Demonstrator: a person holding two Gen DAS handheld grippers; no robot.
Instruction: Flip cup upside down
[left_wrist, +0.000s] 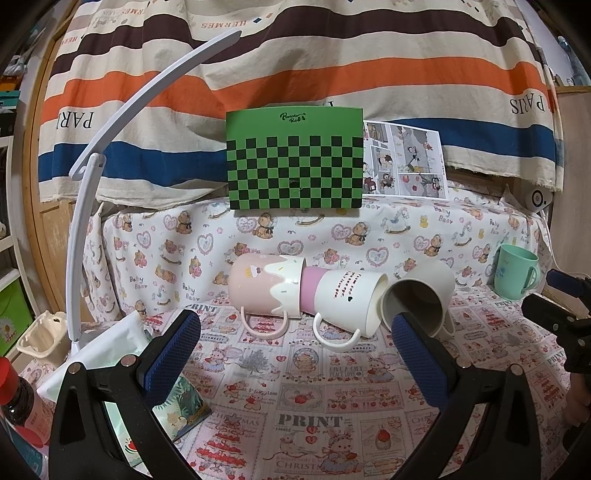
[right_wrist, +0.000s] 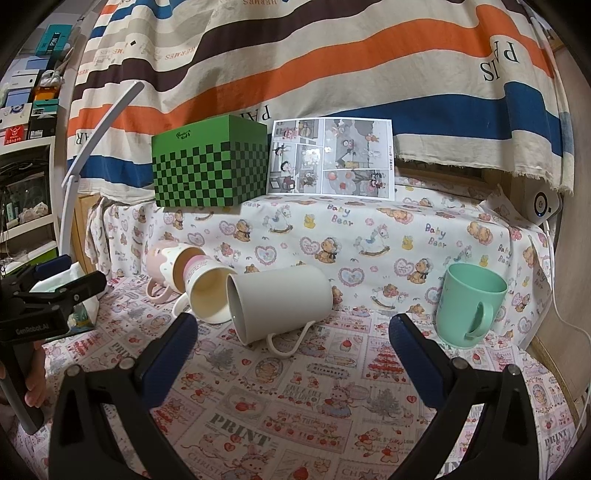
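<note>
Three mugs lie on their sides in a row on the printed cloth: a pink and cream mug (left_wrist: 258, 288) (right_wrist: 162, 266), a white mug with a pink band (left_wrist: 340, 299) (right_wrist: 207, 291) and a plain grey-white mug (left_wrist: 421, 295) (right_wrist: 284, 299). A mint green mug (left_wrist: 515, 273) (right_wrist: 469, 304) stands upright at the right. My left gripper (left_wrist: 295, 332) is open and empty, in front of the lying mugs. My right gripper (right_wrist: 291, 332) is open and empty, just in front of the grey-white mug, and its tip shows at the right edge of the left wrist view (left_wrist: 561, 302).
A green checkered box (left_wrist: 295, 162) (right_wrist: 210, 166) and a comic sheet (left_wrist: 406, 162) (right_wrist: 332, 158) stand on the raised ledge behind. A white lamp arm (left_wrist: 110, 155) (right_wrist: 92, 140) rises at the left. A sauce bottle (left_wrist: 18, 402) and packets lie at the lower left.
</note>
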